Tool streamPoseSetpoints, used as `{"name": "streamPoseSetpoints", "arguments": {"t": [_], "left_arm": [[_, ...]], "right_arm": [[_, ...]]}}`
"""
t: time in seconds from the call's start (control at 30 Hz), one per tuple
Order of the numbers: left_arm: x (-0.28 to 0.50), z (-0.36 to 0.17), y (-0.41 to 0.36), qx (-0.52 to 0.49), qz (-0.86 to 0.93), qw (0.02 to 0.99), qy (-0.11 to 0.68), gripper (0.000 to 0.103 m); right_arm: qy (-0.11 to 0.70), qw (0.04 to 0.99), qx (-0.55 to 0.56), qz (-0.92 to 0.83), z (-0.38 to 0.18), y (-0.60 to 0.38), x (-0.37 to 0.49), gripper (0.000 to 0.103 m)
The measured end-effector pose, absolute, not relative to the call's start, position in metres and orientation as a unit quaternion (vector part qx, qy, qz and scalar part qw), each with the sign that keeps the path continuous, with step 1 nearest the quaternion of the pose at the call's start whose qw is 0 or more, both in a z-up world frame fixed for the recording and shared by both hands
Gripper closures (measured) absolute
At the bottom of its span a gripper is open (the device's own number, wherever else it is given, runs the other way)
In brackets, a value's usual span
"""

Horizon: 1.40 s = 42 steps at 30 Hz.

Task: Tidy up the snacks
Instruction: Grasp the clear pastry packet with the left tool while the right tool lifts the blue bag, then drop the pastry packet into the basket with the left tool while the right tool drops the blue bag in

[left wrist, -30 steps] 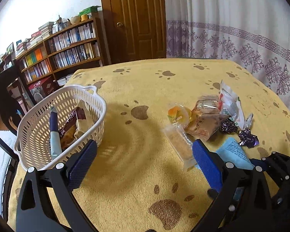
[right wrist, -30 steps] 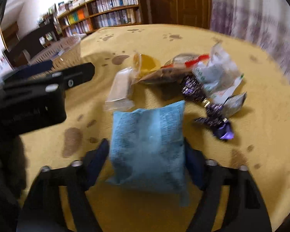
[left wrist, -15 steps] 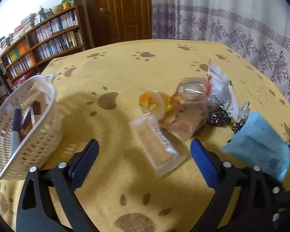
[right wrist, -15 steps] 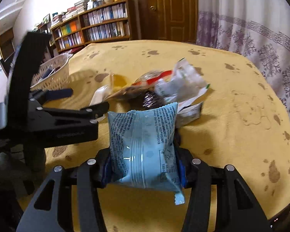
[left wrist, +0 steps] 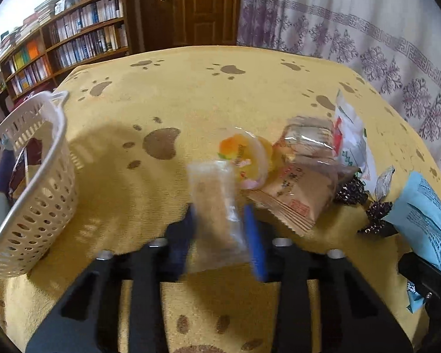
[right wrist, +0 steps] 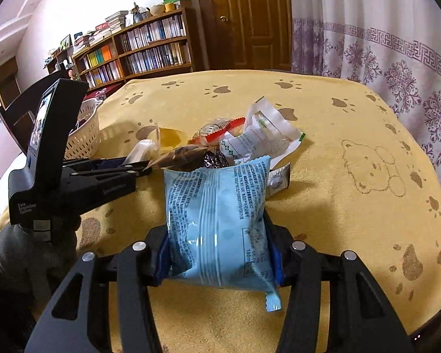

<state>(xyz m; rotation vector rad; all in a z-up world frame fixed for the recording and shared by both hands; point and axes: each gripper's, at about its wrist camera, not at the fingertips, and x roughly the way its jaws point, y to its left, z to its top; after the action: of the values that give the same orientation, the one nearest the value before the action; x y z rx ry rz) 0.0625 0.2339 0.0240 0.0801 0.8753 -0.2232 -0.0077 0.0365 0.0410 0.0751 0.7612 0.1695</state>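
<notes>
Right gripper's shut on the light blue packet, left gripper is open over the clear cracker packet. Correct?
Not quite. The left gripper has its jaws closed on the clear cracker packet, as the left wrist view shows. The right gripper is shut on the light blue packet.

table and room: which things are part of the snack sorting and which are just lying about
Job:
blue packet in right tongs
clear biscuit pack between left tongs
jelly cup
brown packet
white wrapper
purple candies
basket

Lying about:
bookshelf
door
curtain
</notes>
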Motion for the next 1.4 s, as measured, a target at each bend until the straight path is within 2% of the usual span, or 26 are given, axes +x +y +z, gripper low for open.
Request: {"name": "streamPoseSetpoints", "arguments": {"t": [0.57, 1.33, 1.4], "left_arm": [[0.028, 0.082, 0.265, 0.048, -0.062, 0.943, 0.324, 0.075], [0.029, 0.133, 0.417, -0.026, 0.091, 0.957, 0.274, 0.074], [0.032, 0.134, 0.423, -0.033, 0.099, 0.956, 0.275, 0.069]], "right_arm": [[0.345, 0.932, 0.04, 0.101, 0.066, 0.064, 0.003, 0.051], [0.33, 0.916, 0.041, 0.224, 0.105, 0.209, 0.089, 0.051], [0.33, 0.914, 0.04, 0.232, 0.107, 0.221, 0.095, 0.051]]}}
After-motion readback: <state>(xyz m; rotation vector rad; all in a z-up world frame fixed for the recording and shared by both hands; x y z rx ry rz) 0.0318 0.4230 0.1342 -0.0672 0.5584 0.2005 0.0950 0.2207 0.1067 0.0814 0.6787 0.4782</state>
